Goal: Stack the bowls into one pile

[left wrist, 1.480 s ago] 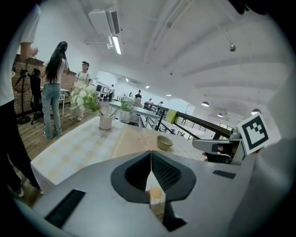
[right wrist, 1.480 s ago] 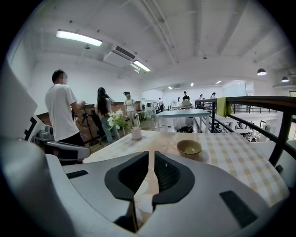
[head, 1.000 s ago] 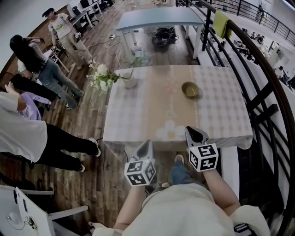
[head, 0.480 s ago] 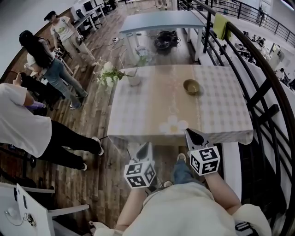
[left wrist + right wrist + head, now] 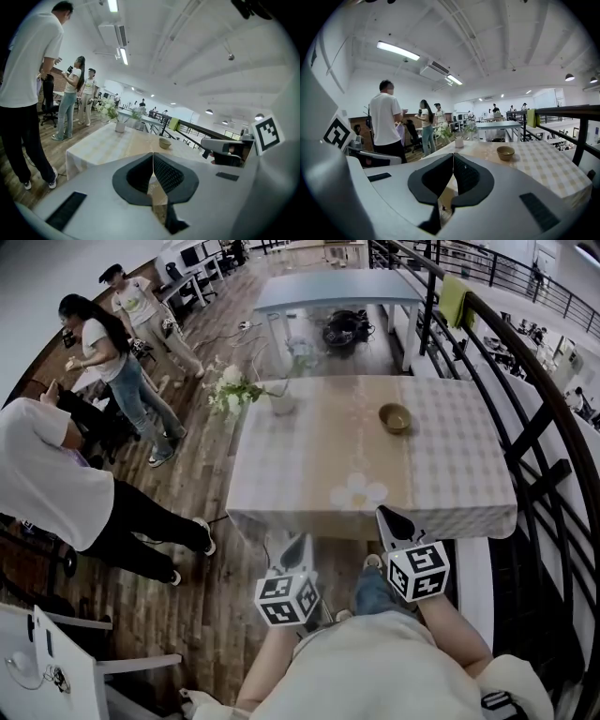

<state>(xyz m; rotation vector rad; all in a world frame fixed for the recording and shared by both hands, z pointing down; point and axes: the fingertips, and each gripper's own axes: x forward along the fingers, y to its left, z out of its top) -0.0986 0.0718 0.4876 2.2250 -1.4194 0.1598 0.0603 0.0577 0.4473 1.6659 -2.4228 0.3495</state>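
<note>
**Grippers.** The left gripper (image 5: 300,542) and the right gripper (image 5: 385,515) are held side by side at the 6 o'clock edge of the table (image 5: 309,451). Both sit short of the edge and touch nothing on it. In the left gripper view, the jaws of the left gripper (image 5: 153,168) are pressed together along one seam, with nothing between them. In the right gripper view, the jaws of the right gripper (image 5: 453,168) are likewise fully together and empty.

**Task item.** An olive-brown bowl (image 5: 395,417) stands upright on the checked tablecloth, at about 1 o'clock from the table centre and well apart from both grippers. It cannot be told whether this is one bowl or several nested. It also appears ahead of the jaws in the left gripper view (image 5: 165,143) and the right gripper view (image 5: 505,152).

**Other items.**
- A white vase of flowers (image 5: 280,402) stands at about 11 o'clock on the table.
- A white daisy-shaped mark (image 5: 358,491) lies near the 6 o'clock edge.
- A black railing (image 5: 525,418) runs along the 3 o'clock side.
- A blue-grey second table (image 5: 337,287) stands beyond, at 12 o'clock.
- Several people (image 5: 56,493) stand on the wooden floor at 9 o'clock.
</note>
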